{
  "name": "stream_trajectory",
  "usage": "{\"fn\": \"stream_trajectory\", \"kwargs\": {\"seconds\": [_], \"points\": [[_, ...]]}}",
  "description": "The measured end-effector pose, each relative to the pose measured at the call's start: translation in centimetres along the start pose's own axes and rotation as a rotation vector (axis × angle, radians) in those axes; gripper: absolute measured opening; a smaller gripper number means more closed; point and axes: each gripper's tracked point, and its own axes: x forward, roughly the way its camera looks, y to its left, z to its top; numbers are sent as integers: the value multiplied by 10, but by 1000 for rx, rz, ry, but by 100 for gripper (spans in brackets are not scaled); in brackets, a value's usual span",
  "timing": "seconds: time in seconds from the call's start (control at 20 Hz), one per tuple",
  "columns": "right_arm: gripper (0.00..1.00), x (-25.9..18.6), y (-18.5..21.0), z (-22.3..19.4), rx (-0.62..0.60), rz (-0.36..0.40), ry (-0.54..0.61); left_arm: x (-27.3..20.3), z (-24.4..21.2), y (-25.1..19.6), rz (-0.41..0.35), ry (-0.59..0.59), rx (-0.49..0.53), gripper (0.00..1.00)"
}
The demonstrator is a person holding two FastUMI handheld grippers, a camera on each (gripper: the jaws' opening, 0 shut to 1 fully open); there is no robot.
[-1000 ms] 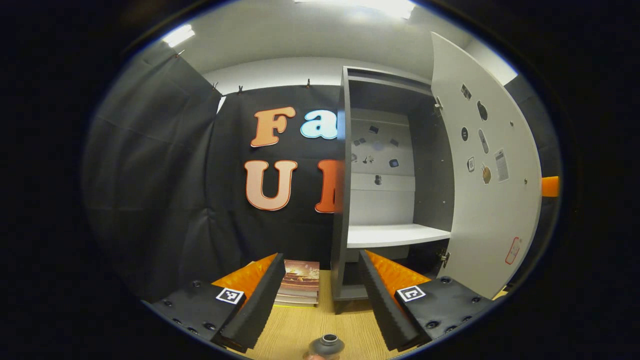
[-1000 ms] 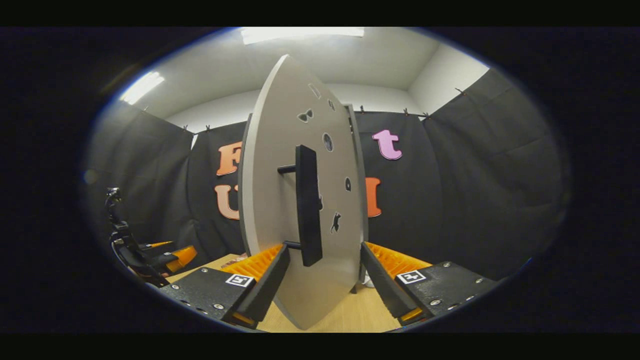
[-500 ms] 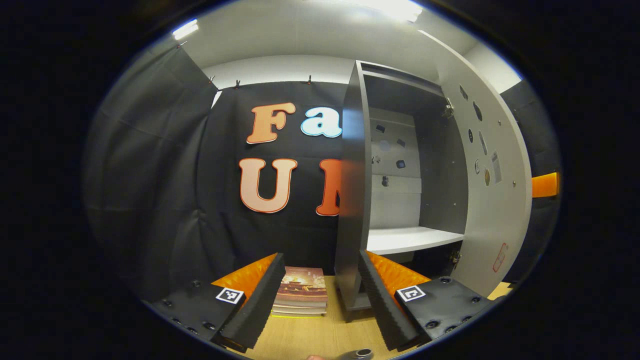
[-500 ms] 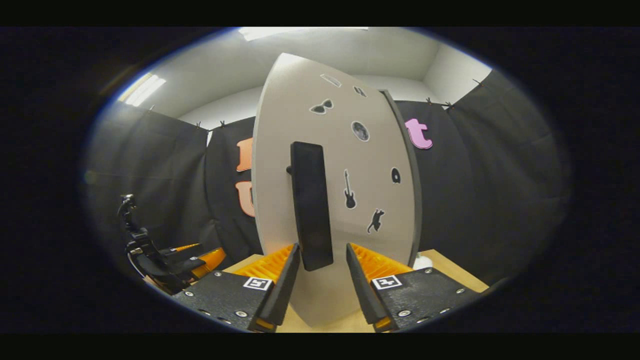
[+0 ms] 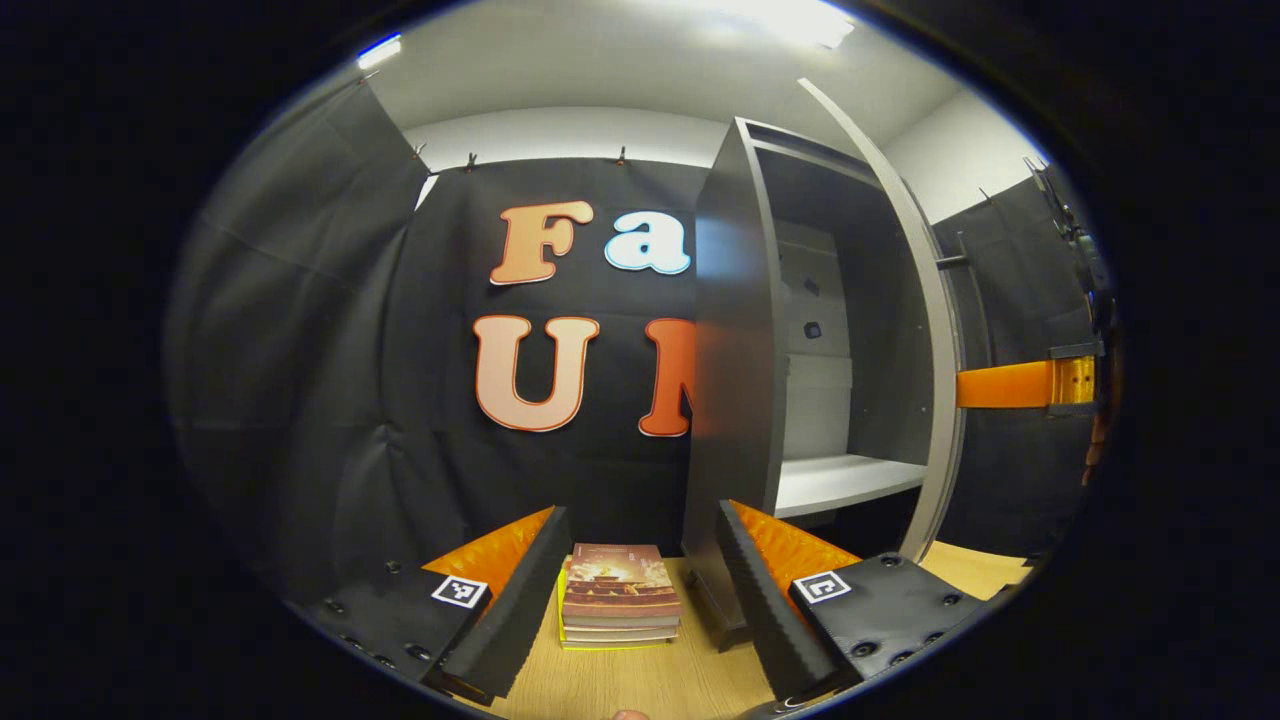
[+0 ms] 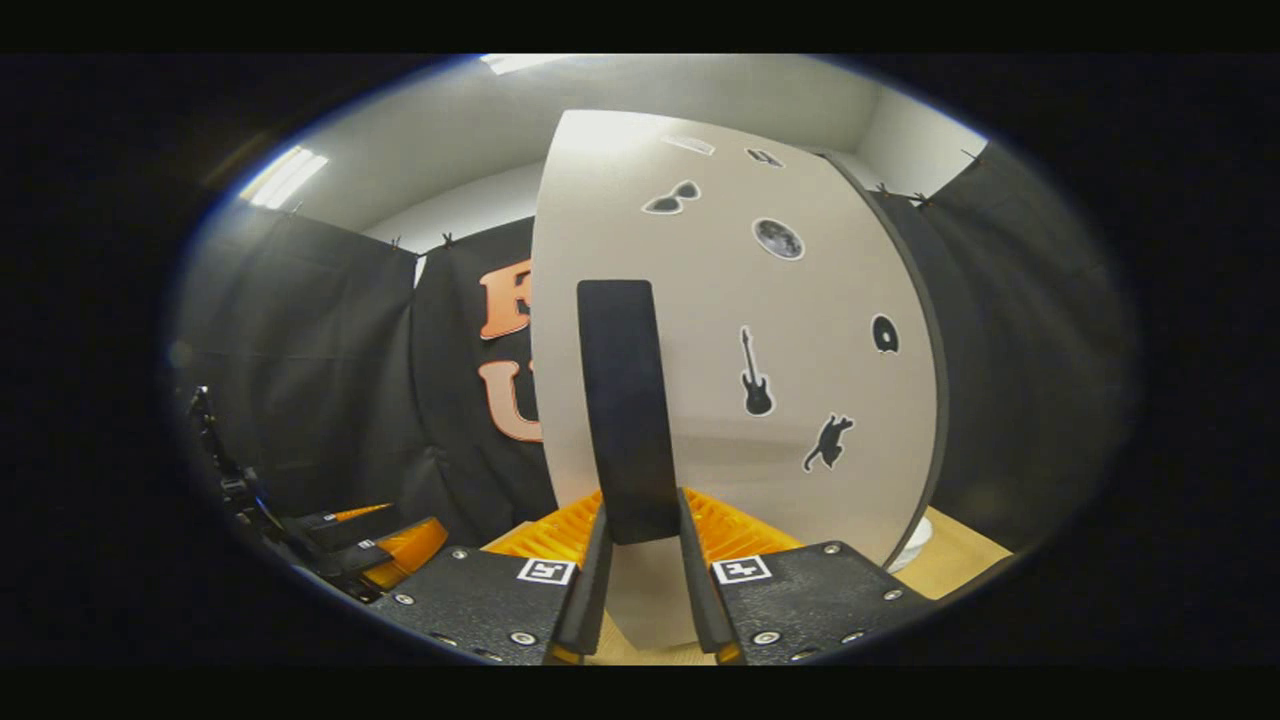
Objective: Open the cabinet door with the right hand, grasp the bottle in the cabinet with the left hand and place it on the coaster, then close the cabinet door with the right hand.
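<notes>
In the left gripper view the cabinet (image 5: 735, 400) stands at about 2 o'clock, its white shelf (image 5: 840, 480) bare in the part that shows. The cabinet door (image 5: 925, 330) appears edge-on, where half a second ago its inner face was broadly visible. The bottle, whose mouth showed at 6 o'clock in that earlier frame, has slipped below the view's edge; I cannot tell where it now stands. The left gripper (image 5: 640, 600) gapes wide, holding nothing, above a stack of books (image 5: 618, 595) on the wooden table (image 5: 640, 680).

In the right gripper view the right gripper (image 6: 640, 590) has narrowed until both fingers press the door handle (image 6: 625, 410) at its lower end. The other gripper (image 6: 385, 550) sits at 8 o'clock.
</notes>
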Motion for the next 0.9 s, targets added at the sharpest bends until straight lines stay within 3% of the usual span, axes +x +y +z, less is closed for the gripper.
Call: {"fn": "stream_trajectory", "kwargs": {"seconds": [0.3, 0.9], "points": [[34, 29, 10, -3, 38, 52, 41, 6, -7, 12, 69, 17, -11, 95], [34, 57, 10, -8, 58, 59, 45, 6, -15, 13, 142, 42, 8, 95]]}}
